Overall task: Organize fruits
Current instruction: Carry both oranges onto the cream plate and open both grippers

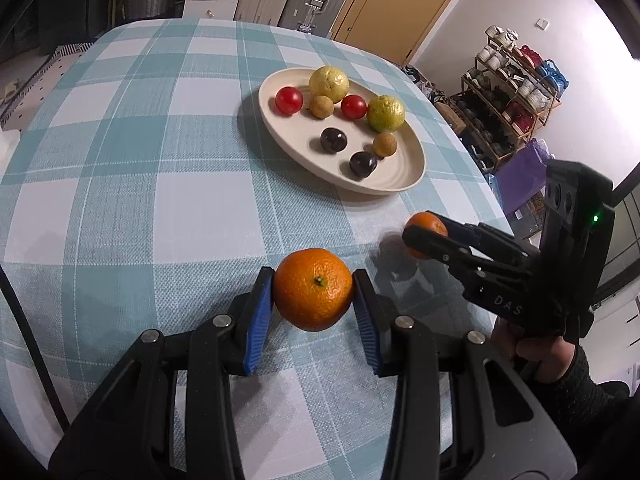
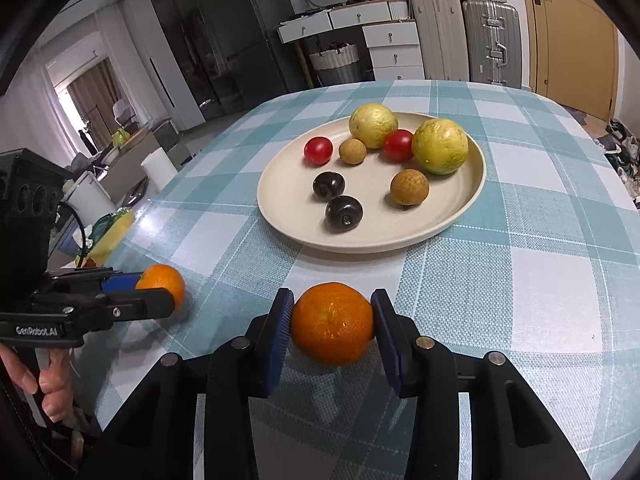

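Both tongs, left (image 1: pixel 313 296) and right (image 2: pixel 333 326), grip an orange each, seemingly just lifted; next, carry them to the plate (image 2: pixel 472 184).

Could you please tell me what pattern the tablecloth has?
The tablecloth has light teal and white checks, clearest in the right wrist view.

Tablecloth (image 2: pixel 540 280): teal-and-white check, under the fingers.
Suitcases (image 2: pixel 492 40): upright, far beyond the fingertips.
Drawers (image 2: pixel 394 46): white, beside suitcases.
Shelf rack (image 1: pixel 508 92): right of the fingers.
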{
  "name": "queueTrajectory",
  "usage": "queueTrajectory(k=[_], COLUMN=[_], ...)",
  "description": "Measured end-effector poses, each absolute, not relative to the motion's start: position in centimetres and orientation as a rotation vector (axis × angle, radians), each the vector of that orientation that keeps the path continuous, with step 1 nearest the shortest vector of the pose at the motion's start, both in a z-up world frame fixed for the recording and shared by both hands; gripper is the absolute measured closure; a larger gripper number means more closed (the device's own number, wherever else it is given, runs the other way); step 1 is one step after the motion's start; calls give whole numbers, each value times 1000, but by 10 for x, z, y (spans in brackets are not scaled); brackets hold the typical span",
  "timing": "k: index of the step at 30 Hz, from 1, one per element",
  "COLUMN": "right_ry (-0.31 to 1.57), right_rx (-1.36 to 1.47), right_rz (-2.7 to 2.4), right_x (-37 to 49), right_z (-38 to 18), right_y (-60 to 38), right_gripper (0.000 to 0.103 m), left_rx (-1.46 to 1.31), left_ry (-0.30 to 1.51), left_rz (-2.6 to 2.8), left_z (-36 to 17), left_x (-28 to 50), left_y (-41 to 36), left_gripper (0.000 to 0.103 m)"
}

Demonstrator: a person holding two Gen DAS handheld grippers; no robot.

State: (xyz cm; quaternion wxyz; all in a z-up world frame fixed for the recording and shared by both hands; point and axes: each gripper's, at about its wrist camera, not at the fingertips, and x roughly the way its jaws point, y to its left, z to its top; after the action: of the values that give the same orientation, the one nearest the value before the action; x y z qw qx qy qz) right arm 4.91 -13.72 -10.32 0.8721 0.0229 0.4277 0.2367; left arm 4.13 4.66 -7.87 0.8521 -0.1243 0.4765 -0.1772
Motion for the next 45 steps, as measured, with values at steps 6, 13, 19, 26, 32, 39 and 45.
queueTrajectory(k=[6, 13, 19, 26, 32, 39, 45], right_ry=[870, 830, 802, 785, 782, 778, 785], right_rx=[72, 87, 104, 125, 136, 144, 143], right_rz=[502, 504, 511, 531, 542, 545, 534], right_x=[47, 50, 55, 74, 95, 121, 142], right_z=[-97, -83, -72, -64, -60, -58, -61], right_y=[-145, -154, -156, -155, -152, -146, -146], right_gripper=[62, 62, 62, 62, 62, 62, 62], left_rx=[-250, -244, -258, -257, -266, -270, -278], left_ry=[974, 943, 924, 913, 920, 939, 952], left_rz=[-384, -384, -397, -404, -416, -433, -445], left_z=[-66, -51, -41, -35, -38, -46, -53], left_x=[47, 66, 88, 120, 150, 179, 201], left_y=[40, 34, 29, 24, 19, 13, 10], left_gripper=[67, 67, 67, 67, 67, 67, 67])
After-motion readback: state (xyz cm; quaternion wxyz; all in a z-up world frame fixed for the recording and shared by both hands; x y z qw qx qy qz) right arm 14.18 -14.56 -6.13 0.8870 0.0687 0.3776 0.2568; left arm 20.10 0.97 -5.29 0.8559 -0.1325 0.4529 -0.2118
